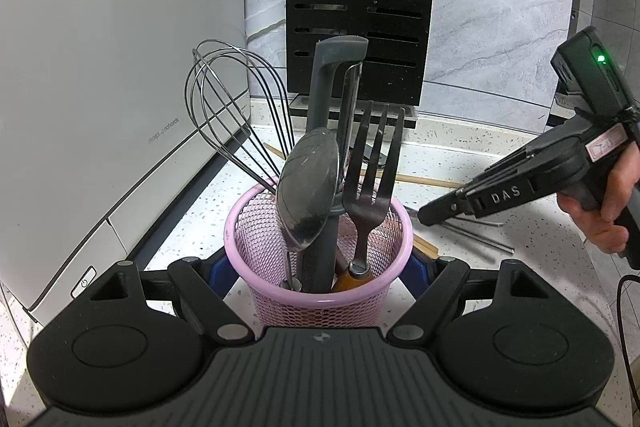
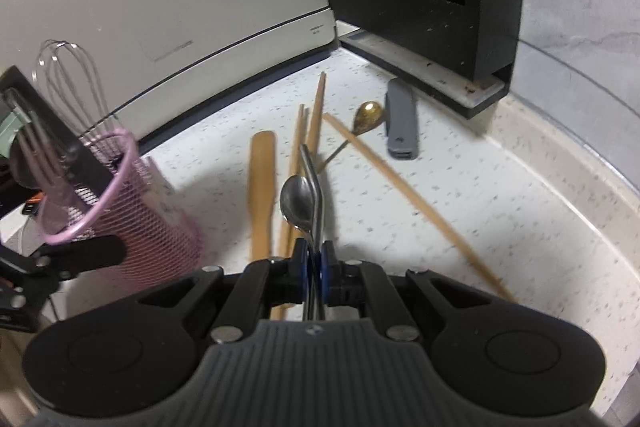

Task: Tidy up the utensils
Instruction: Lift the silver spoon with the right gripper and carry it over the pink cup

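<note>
A pink mesh cup (image 1: pixel 320 303) stands on the speckled counter with my left gripper (image 1: pixel 318 265) shut on it, blue pads against both sides. In the cup stand a wire whisk (image 1: pixel 232 107), a large spoon (image 1: pixel 310 195), a fork (image 1: pixel 370 179) and a grey-handled tool (image 1: pixel 324 99). My right gripper (image 2: pixel 314 261) is shut on a steel spoon (image 2: pixel 298 203) and a bent metal straw (image 2: pixel 314 171), both sticking out ahead of the pads above the counter. The right gripper (image 1: pixel 424 217) also shows right of the cup, held by a hand.
Loose on the counter lie wooden chopsticks (image 2: pixel 316 115), one long chopstick (image 2: pixel 416 203), a wooden spatula (image 2: pixel 262 195), a brass spoon (image 2: pixel 368 115) and a grey flat case (image 2: pixel 402 123). A black slotted knife block (image 1: pixel 360 7) stands behind, with a white appliance (image 1: pixel 100 67) to its left.
</note>
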A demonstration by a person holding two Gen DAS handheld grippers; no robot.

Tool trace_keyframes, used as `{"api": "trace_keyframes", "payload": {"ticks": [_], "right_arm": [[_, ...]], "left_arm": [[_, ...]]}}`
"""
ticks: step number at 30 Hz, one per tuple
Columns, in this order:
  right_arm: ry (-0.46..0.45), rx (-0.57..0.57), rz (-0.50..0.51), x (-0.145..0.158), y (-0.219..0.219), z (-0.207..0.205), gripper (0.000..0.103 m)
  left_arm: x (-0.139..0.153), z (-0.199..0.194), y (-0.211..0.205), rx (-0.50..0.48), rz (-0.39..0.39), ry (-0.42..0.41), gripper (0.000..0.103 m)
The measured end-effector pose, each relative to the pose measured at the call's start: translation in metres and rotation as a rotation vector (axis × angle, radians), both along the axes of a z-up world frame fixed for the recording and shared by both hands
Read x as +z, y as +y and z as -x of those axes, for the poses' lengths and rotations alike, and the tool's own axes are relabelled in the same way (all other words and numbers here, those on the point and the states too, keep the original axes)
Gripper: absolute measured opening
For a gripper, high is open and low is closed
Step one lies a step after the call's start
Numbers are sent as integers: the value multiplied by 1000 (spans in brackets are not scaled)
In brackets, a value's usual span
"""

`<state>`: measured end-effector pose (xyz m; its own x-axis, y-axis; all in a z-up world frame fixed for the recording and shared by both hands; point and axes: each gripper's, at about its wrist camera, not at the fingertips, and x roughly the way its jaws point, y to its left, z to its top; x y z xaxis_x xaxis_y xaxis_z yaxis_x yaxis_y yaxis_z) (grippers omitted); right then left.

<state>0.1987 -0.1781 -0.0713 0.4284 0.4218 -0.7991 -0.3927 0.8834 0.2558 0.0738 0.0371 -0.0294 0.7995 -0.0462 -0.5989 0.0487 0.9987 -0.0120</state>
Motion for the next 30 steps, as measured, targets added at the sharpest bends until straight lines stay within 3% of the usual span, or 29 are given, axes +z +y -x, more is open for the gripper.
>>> {"api": "trace_keyframes", "payload": {"ticks": [7, 11, 15, 17, 23, 30], "right_arm": [[20, 47, 35, -3, 11, 9, 3], [-44, 83, 127, -3, 18, 14, 5], [-112, 124, 158, 4, 24, 20, 8], [-161, 155, 178, 7, 32, 24, 23], [-267, 227, 264, 5, 58, 28, 27], [-272, 190, 255, -5, 63, 16, 40]], "left_arm": [[0, 0, 0, 0, 0, 0, 93], [0, 0, 0, -1, 0, 0, 93], [0, 1, 0, 0, 0, 0, 93], [0, 1, 0, 0, 0, 0, 93], [0, 1, 0, -1, 0, -1, 93], [0, 1, 0, 1, 0, -1, 93]]}}
